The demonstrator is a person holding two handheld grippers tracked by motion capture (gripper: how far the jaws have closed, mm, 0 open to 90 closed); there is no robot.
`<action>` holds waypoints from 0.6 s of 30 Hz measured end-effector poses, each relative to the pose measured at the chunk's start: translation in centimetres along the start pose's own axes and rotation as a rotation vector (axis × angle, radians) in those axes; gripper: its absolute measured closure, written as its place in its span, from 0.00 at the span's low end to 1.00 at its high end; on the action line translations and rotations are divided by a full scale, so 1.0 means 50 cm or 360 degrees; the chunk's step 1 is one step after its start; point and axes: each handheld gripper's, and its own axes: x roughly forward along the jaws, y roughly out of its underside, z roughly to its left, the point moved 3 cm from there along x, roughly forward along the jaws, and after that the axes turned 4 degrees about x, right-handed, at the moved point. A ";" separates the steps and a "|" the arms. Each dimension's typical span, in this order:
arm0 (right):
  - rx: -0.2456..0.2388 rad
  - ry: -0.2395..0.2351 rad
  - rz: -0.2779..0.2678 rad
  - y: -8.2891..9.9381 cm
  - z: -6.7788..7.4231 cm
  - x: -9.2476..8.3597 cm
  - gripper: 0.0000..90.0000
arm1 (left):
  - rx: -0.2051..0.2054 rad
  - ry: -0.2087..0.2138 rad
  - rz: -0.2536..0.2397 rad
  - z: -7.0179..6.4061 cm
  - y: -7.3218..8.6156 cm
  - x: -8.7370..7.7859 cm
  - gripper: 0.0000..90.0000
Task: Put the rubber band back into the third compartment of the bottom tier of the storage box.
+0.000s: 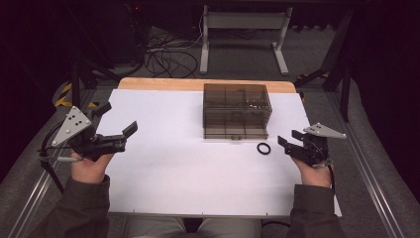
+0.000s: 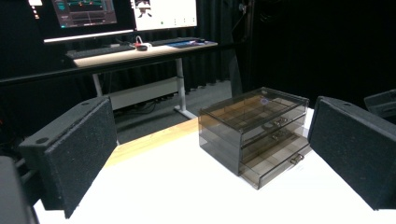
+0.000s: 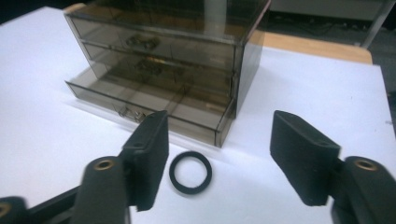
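Dark floor and cables surround the white-topped desk (image 1: 163,173) in the high view; a smoky translucent plastic three-drawer box (image 1: 236,110) stands toward its far edge, a small black rubber ring (image 1: 263,148) just beside the box's front right corner. The left hand-held gripper (image 1: 119,133) and right hand-held gripper (image 1: 289,141) both gape, released, holding nothing.

From the left gripper view, the box (image 2: 254,133) sits between spread jaws, with a monitor desk behind it.

Only the right gripper view reveals the bottom drawer (image 3: 154,105) pulled slightly out; the thin, flat ring (image 3: 190,172) could slip from a pinch or skid under it.
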 end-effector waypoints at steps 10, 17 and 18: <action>0.0037 0.0062 0.0120 0.025 -0.006 0.040 0.60 | 0.0003 -0.0001 0.0011 -0.001 0.002 0.003 0.03; 0.0081 0.0085 0.0138 0.037 -0.013 0.055 0.67 | -0.0005 -0.0006 -0.0001 -0.001 0.000 0.001 0.03; 0.0080 0.0083 0.0142 0.039 -0.013 0.058 0.67 | -0.0005 -0.0007 -0.0001 -0.001 0.000 0.001 0.03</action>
